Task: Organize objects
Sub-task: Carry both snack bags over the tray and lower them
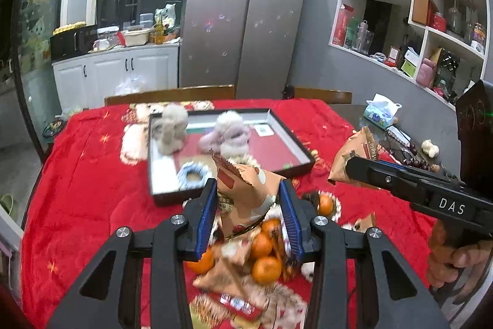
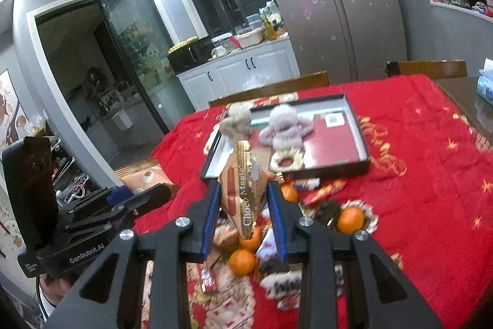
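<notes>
My left gripper [image 1: 249, 199] is shut on a brown snack packet [image 1: 246, 181], held up above the red tablecloth. My right gripper [image 2: 245, 199] is shut on a "Choco Magic" packet [image 2: 243, 190], also lifted off the table. Each gripper shows in the other's view: the right gripper [image 1: 351, 165] with its packet [image 1: 351, 153], and the left gripper [image 2: 148, 196] with its packet [image 2: 143, 174]. Below both lies a pile of oranges [image 1: 266, 269] and snack wrappers [image 2: 228, 298]. A black tray [image 1: 295, 137] beyond holds fluffy plush items [image 1: 228, 134] and a blue ring [image 1: 194, 174].
The red cloth [image 2: 431, 174] covers the table. A tissue pack [image 1: 379, 113] and small items sit on the bare table at the right. Wooden chairs [image 1: 169, 94] stand behind the table, with a steel fridge [image 1: 243, 20] and white cabinets [image 1: 117, 73] beyond.
</notes>
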Action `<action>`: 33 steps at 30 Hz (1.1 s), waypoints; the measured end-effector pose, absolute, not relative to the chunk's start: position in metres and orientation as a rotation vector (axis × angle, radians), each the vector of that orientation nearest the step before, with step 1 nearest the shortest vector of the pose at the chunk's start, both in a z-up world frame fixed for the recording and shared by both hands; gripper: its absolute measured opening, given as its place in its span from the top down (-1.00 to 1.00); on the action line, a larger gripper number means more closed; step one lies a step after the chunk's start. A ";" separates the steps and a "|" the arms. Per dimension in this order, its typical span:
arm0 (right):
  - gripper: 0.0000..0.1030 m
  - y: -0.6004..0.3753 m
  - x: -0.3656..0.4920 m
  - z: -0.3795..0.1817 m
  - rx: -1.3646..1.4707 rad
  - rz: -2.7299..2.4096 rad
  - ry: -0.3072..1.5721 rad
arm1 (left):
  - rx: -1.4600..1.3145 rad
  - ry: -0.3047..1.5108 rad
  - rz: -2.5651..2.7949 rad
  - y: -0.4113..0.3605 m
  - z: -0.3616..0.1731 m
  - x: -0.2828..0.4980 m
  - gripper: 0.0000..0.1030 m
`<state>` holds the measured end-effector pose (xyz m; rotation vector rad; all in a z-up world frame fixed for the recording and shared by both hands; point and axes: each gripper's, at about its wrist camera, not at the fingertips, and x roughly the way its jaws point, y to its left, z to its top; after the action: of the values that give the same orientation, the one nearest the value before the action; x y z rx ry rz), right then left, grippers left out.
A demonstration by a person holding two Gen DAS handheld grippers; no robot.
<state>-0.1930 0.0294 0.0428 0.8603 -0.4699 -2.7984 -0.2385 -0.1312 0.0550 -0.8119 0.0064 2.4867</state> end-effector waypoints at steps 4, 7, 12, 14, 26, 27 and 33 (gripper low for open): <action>0.41 0.045 -0.209 0.049 0.849 -2.809 -0.487 | -0.815 -0.021 2.468 -0.114 0.063 -0.257 0.22; 0.41 0.056 -0.221 0.053 0.847 -2.807 -0.503 | -0.809 -0.020 2.461 -0.100 0.067 -0.269 0.22; 0.41 0.070 -0.238 0.059 0.852 -2.799 -0.507 | -0.807 -0.037 2.440 -0.078 0.073 -0.291 0.22; 0.41 0.075 -0.245 0.061 0.858 -2.799 -0.509 | -0.811 -0.035 2.438 -0.070 0.074 -0.300 0.22; 0.41 0.100 -0.285 0.057 0.902 -2.810 -0.496 | -0.891 -0.058 2.394 -0.037 0.060 -0.347 0.22; 0.41 0.101 -0.290 0.054 0.913 -2.810 -0.490 | -0.906 -0.054 2.394 -0.034 0.057 -0.353 0.22; 0.41 0.111 -0.314 0.038 0.980 -2.806 -0.490 | -1.001 -0.054 2.358 -0.019 0.031 -0.376 0.22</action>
<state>-0.3139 0.1111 0.0378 0.9796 -0.4896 -2.8058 -0.3761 -0.0188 0.0313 -1.0010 -0.0543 2.3581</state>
